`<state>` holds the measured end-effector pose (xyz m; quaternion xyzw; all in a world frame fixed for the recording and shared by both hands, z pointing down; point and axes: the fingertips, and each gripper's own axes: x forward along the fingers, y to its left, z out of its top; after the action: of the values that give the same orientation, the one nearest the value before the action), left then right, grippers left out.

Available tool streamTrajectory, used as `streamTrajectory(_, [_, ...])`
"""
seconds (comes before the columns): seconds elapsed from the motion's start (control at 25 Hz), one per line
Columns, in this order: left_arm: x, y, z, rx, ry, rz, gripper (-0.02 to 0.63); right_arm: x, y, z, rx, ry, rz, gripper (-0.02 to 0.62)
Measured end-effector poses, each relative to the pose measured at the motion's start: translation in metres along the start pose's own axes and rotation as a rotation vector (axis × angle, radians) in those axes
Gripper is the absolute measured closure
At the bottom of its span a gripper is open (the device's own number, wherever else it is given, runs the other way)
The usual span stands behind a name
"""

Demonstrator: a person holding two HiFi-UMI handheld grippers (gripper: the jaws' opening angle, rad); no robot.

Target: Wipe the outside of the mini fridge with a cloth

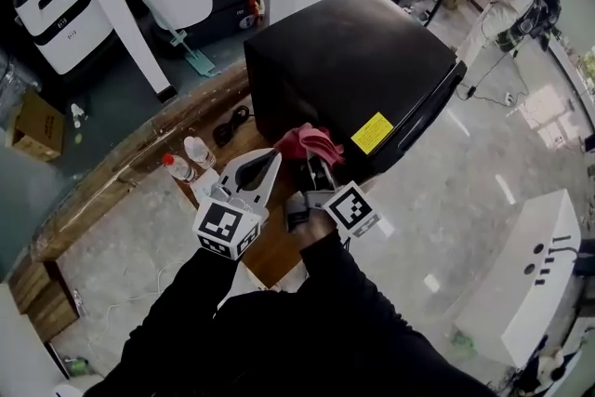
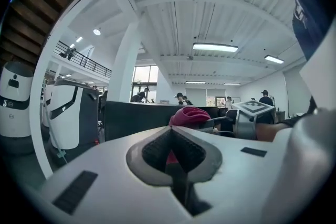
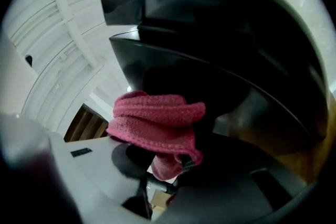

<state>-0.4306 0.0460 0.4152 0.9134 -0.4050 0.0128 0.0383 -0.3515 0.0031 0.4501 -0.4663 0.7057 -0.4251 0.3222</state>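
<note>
At the sticker-bearing side of the glossy black mini fridge (image 1: 353, 60), just left of its yellow sticker (image 1: 372, 132), the right gripper (image 1: 318, 165) pinches a crumpled pink knit cloth (image 1: 311, 142). Near the fridge's lower corner, the left gripper (image 1: 271, 158) has its jaws together, holding nothing.
</note>
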Motion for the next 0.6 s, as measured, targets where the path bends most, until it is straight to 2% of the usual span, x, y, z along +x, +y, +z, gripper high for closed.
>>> streamTrajectory(0.24, [0.024,0.003,-0.038,0.0,0.043,-0.027,0.6,-0.003,-0.043,-0.014,0.017,0.009,-0.048,0.492])
streamTrajectory(0.6, [0.049,0.013,-0.122,-0.009,0.151,-0.023,0.6,-0.007,-0.132,-0.049,0.013,0.083,-0.169,0.494])
